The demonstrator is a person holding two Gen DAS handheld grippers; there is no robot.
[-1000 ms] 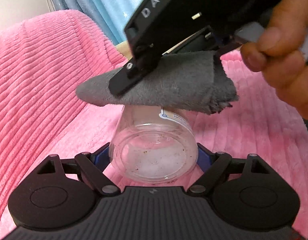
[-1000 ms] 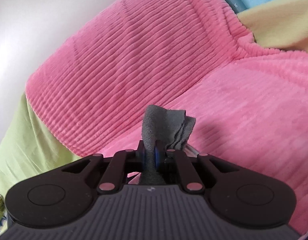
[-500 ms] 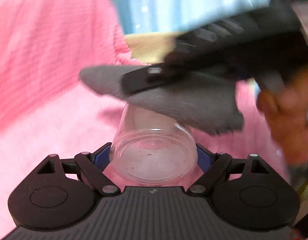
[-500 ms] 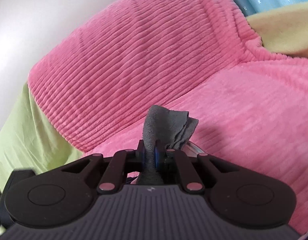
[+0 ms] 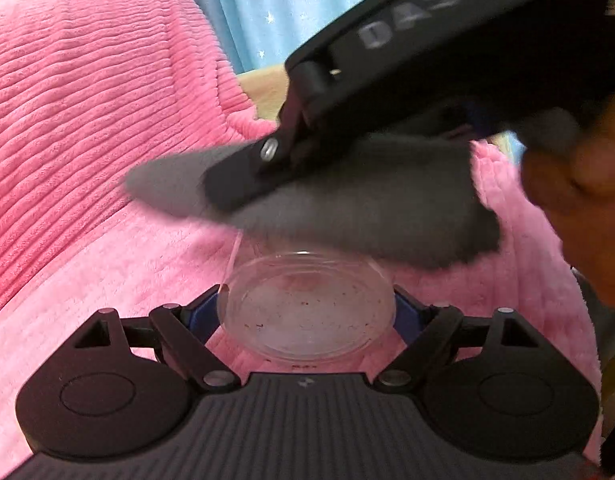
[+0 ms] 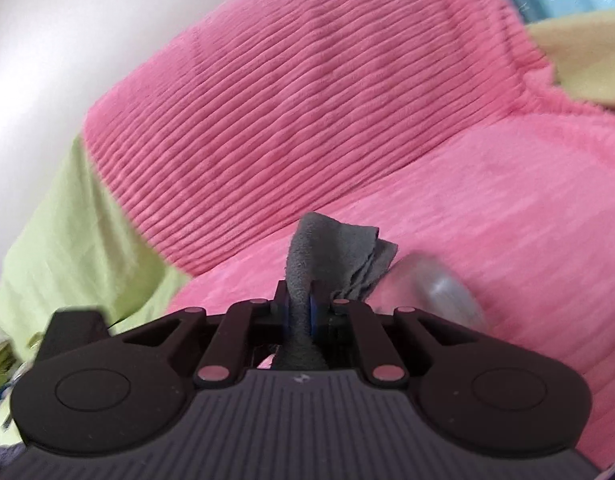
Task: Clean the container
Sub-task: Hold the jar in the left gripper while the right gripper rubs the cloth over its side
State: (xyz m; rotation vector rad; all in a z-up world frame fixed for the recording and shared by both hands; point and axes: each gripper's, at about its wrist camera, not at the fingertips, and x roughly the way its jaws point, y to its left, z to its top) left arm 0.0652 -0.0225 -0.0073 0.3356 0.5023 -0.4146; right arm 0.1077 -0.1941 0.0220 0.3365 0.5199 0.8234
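Swept lower since a second ago, the grey cloth (image 5: 347,216) pinched in the right gripper (image 6: 303,312) apparently rubs the clear container (image 5: 307,308) clamped by the left gripper (image 5: 307,316) above the pink blanket (image 5: 87,120), wiping under way, inside next.

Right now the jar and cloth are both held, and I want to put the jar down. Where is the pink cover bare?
Free: the flat pink cover left of the clear jar, up to the ribbed pink cushion; the right wrist view shows more bare cover toward the yellow fabric. Crowded: above the jar, where the grey cloth and right gripper hang.
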